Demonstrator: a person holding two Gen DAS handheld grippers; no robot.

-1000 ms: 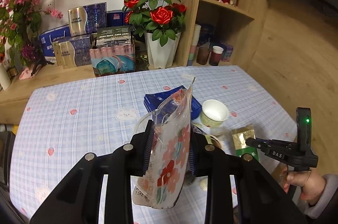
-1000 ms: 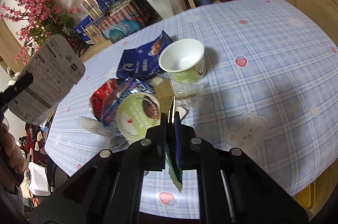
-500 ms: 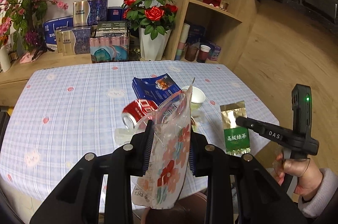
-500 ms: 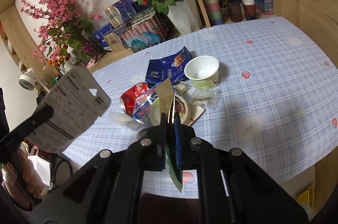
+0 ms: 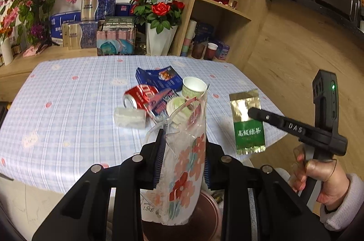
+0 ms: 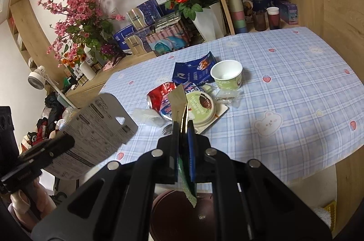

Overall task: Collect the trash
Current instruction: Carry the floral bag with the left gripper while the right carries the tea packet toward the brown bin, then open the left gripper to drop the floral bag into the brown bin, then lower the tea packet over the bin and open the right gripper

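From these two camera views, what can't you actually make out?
- Dark round bin, both views: mostly hidden behind the gripper frames; its contents are unseen.
- Green-and-gold foil tea packet, right view: edge-on, label unreadable.
- Clear flowered plastic bag, left view: small print too tiny.

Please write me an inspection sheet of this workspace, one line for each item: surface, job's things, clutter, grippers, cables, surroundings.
Surface: table under a blue checked cloth.
Job's things: crushed red can, blue wrapper, paper cup, yogurt lid and clear plastic scraps lie together mid-table; a dark round bin stands below the table edge.
Clutter: nothing seen apart from the trash.
Grippers: left gripper shut on a floral plastic bag; right gripper shut on a green tea packet.
Cables: nothing seen.
Surroundings: red roses in a white vase, pink blossoms, gift boxes, wooden shelves with cups.
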